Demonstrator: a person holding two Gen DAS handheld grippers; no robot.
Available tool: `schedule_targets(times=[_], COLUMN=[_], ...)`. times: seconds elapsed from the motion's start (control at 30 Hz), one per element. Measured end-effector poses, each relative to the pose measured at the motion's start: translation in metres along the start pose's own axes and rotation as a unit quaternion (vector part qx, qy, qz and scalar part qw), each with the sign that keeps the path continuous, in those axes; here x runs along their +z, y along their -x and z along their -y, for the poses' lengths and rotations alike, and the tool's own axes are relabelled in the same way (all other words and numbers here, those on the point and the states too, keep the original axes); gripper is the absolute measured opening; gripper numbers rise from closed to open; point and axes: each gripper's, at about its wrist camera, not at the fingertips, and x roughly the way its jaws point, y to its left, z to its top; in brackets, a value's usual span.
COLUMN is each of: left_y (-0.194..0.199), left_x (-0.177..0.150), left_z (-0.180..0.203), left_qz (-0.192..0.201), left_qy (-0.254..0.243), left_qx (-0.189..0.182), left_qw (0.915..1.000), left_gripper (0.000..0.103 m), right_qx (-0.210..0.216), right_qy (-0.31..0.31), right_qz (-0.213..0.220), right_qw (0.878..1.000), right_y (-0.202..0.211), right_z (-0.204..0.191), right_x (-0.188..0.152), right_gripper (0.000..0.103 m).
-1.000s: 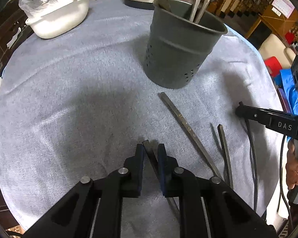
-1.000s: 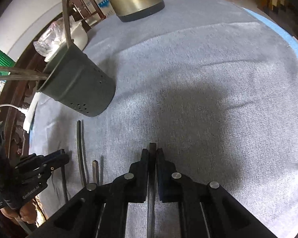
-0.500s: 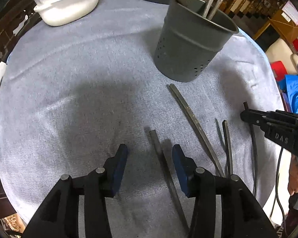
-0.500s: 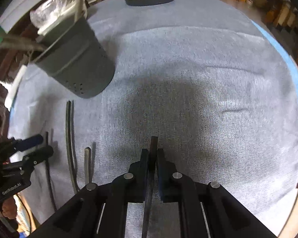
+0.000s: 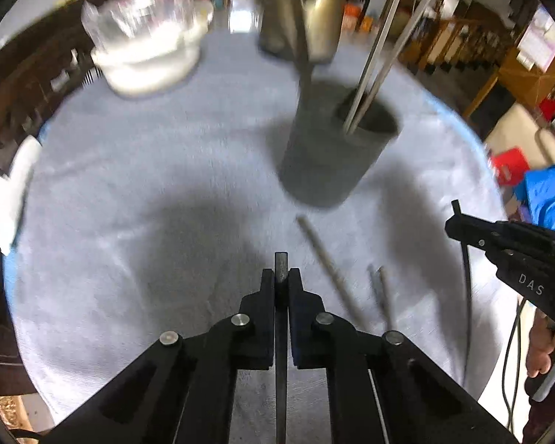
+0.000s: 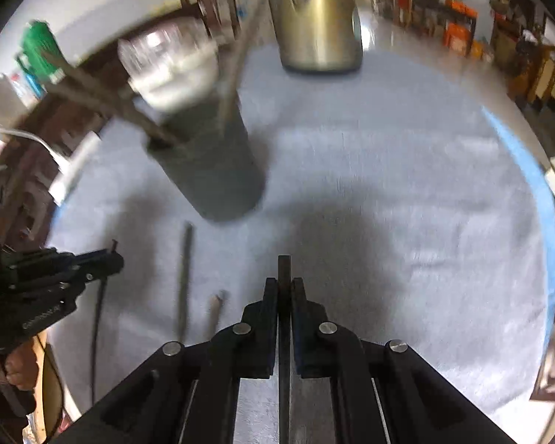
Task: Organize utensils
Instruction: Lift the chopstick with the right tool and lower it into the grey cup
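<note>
**Left wrist view: two sticks pinched, the holder waits**

Left wrist view shows the left hand-held gripper (image 5: pixel 281 285) clenched on a thin dark utensil (image 5: pixel 281 266). Its jaws have just been closing, and the flat handle now sits between them, with its tip poking out past the pads. The grip is near the end of the handle, so the long part hangs back under the hand-held gripper. That way the tip can go first into a cup.

In the right wrist view, the right hand-held gripper (image 6: pixel 285 288) is clenched the same way on a second thin utensil (image 6: pixel 284 270), again with a short tip sticking out in front.

Just past both is the grey utensil holder (image 5: pixel 333 155). It stands upright on the worktop (image 5: pixel 129 185), which is covered by a pale blue cloth. A few long utensils already lean in it with handles up, so this looks like the place where everything should go.

On the cloth between the holder and the near edge lie more pieces: a long flat utensil (image 5: pixel 325 262) and a shorter one (image 5: pixel 383 292) beside it. They lie flat and apart from each other, so each can be pinched by itself.

Farther back stand a white bowl (image 5: pixel 148 63) with clear plastic in it and a gold-coloured kettle (image 6: pixel 318 22). Both are well away from the holder. The views are blurred.
</note>
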Motion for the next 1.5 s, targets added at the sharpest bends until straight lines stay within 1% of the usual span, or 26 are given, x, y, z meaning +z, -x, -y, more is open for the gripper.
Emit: schedule_targets(times=[0.03,0.07,0.13,0.2,0.3,0.37,0.5,0.63,0.77,0.9,1.1,1.23,1.4,1.47,1.5], left_y=[0.012,0.017,0.041,0.059,0.084,0.103,0.13,0.154,0.169,0.181,0.194,0.198,0.2,0.198,0.197], left_x=[0.003,0.009,0.014,0.015,0.016,0.015,0.02,0.016,0.014,0.012,0.012,0.019,0.032,0.04,0.044], left_z=[0.001,-0.003,-0.004,-0.001,0.005,0.003,0.008,0.01,0.009,0.009,0.007,0.008,0.011,0.013,0.014], left_qz=[0.02,0.033,0.071,0.106,0.157,0.18,0.232,0.275,0.292,0.314,0.345,0.361,0.376,0.382,0.385], left_qy=[0.001,0.003,0.008,0.013,0.023,0.027,0.027,0.028,0.035,0.047,0.065,0.072,0.077,0.079,0.079], left_qx=[0.0,-0.001,-0.007,-0.01,-0.016,-0.015,0.001,0.016,0.016,0.011,0.007,0.01,0.008,0.01,0.011], left_qw=[0.9998,0.9995,0.9974,0.9942,0.9872,0.9832,0.9723,0.9609,0.9557,0.9482,0.9363,0.9297,0.9232,0.9209,0.9196], left_gripper=[0.007,0.007,0.007,0.007,0.007,0.007,0.007,0.007,0.007,0.007,0.007,0.007,0.007,0.007,0.007], right_qx=[0.005,0.016,0.033,0.054,0.088,0.096,0.103,0.099,0.088,0.081,0.072,0.073,0.072,0.065,0.065], right_qy=[0.001,0.001,0.0,-0.003,-0.017,-0.025,-0.034,-0.036,-0.034,-0.036,-0.041,-0.05,-0.057,-0.056,-0.056], right_qz=[0.013,0.036,0.073,0.117,0.186,0.228,0.283,0.32,0.346,0.376,0.41,0.424,0.439,0.452,0.452], right_qw=[1.0,0.999,0.997,0.992,0.979,0.969,0.953,0.942,0.934,0.922,0.908,0.901,0.894,0.888,0.888], right_y=[0.007,0.02,0.041,0.062,0.091,0.104,0.126,0.143,0.156,0.168,0.18,0.183,0.183,0.183,0.183], right_z=[0.002,0.001,-0.001,0.0,-0.001,0.0,-0.003,-0.008,-0.017,-0.018,-0.016,-0.014,-0.015,-0.018,-0.018], right_x=[0.003,0.006,0.009,0.012,0.011,0.011,0.014,0.013,0.014,0.012,0.01,0.014,0.028,0.037,0.037], right_gripper=[0.007,0.007,0.007,0.007,0.007,0.007,0.007,0.007,0.007,0.007,0.007,0.007,0.007,0.007,0.007])
